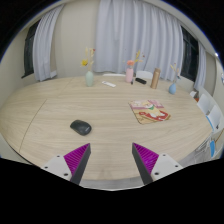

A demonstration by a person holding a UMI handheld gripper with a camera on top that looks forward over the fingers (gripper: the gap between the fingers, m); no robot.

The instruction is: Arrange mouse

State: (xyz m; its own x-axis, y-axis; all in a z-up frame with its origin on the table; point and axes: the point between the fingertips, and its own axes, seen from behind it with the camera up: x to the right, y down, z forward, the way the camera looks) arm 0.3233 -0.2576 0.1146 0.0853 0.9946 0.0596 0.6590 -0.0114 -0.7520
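A dark grey mouse (80, 127) lies on the light wooden table (60, 105), just beyond my left finger and a little left of the middle. My gripper (111, 160) is open and empty, with bare table between the two purple pads (75, 158). The mouse sits ahead of the left fingertip, apart from it.
A pile of colourful booklets (150, 110) lies to the right beyond the right finger. At the table's far edge stand a vase with flowers (90, 75), a pink item (130, 72), a brown bottle (155, 77) and a blue object (172, 88). Curtains hang behind.
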